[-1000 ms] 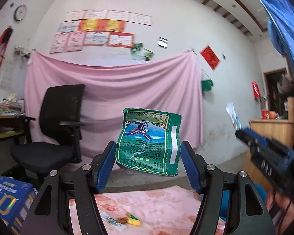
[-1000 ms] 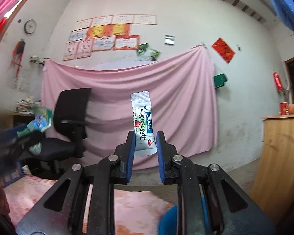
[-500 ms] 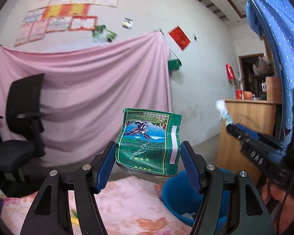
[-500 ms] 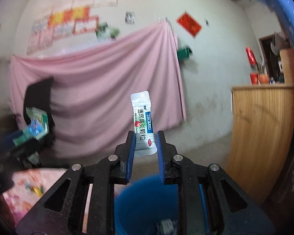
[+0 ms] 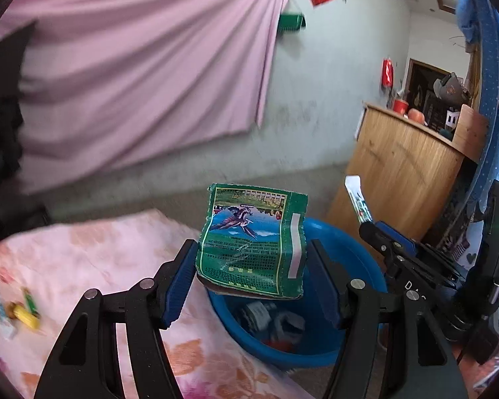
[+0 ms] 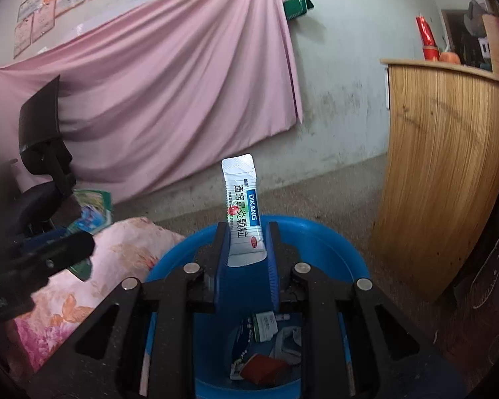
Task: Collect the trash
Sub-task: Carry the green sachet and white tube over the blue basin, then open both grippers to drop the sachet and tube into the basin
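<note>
Right claw: clamped on the lower end of the white sachet; jaws nearly closed, only the sachet's thickness between them; upper end standing free and upright above the fingertips.
Right claw, place: directly over the blue bin, well inside its rim.
Left claw: spread wide, yet gripping the green packet by its two side edges; blue pads pressed against the packet's left and right margins.
Left claw, place: over the near-left part of the blue bin, partly above the rim where it meets the floral cloth; the packet's lower edge above the bin's opening.
Blue bin, contents: several wrappers and a red scrap already lying at the bottom.
Step in hand: dropping both pieces into the blue bin, by judgement close to release.
Doing it well, right: simply parting the jaws; a straight fall into the middle of the bin likely.
Doing it well, left: shifting a little further toward the bin's centre before parting, since a light, broad packet can flutter and catch the rim or land on the floral cloth.
Doing it well, both: keeping the claws apart from each other over the bin; releasing low rather than high.
Left to collect: small yellow and green wrappers on the floral cloth, well apart from the blue bin.
</note>
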